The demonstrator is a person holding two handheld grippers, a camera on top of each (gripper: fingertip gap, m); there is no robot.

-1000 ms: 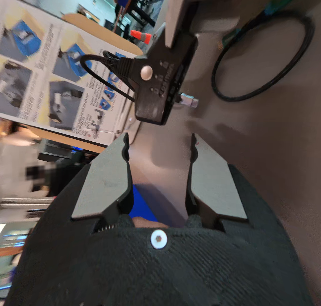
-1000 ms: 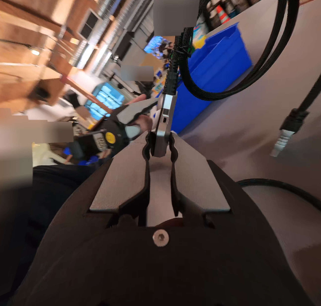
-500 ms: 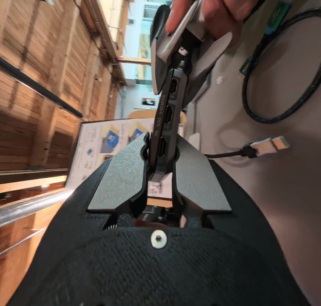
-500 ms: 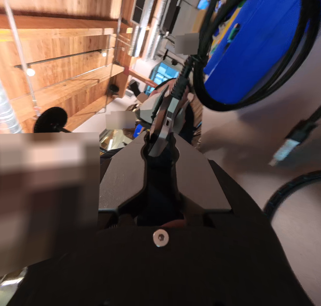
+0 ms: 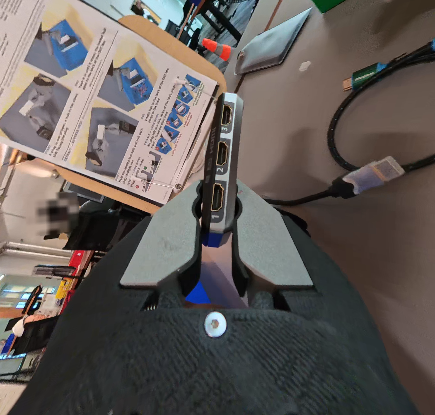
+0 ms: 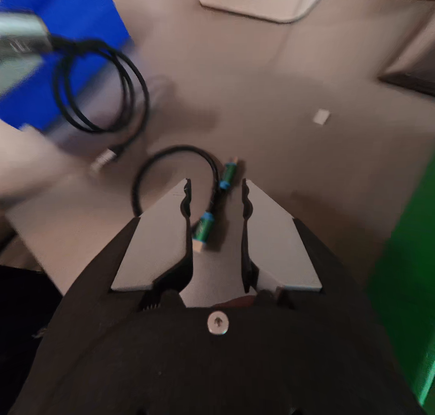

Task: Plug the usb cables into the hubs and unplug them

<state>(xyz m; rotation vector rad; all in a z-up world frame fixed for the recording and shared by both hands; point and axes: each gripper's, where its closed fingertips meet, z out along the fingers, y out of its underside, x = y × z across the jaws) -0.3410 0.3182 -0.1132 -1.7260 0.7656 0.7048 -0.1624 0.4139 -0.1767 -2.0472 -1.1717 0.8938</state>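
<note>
The left gripper (image 5: 217,201) pinches the lower end of a slim dark-and-silver hub with three ports along its edge (image 5: 223,154), fingers drawn narrow around it. The hub stands on edge and rises forward out of the grip, held above the grey-brown table (image 5: 353,250). Just beside it on the table lies a silver-tipped plug on a thin black cable (image 5: 374,175), and farther toward the table's far edge a braided black cable with a green-and-blue plug (image 5: 364,75). A printed instruction sheet on a tan board (image 5: 98,93) stands tilted at the table's left edge.

The right gripper (image 6: 216,185) points steeply down at the table (image 6: 282,86), fingers spread wide and holding nothing. Between and just past its tips lies the braided black cable with two green-and-blue plugs (image 6: 203,227), apart from both fingers. A coil of thin black cable (image 6: 103,90) hangs to the left, blurred, before a blue bin (image 6: 58,15). A green bin (image 6: 404,262) fills the right side.
</note>
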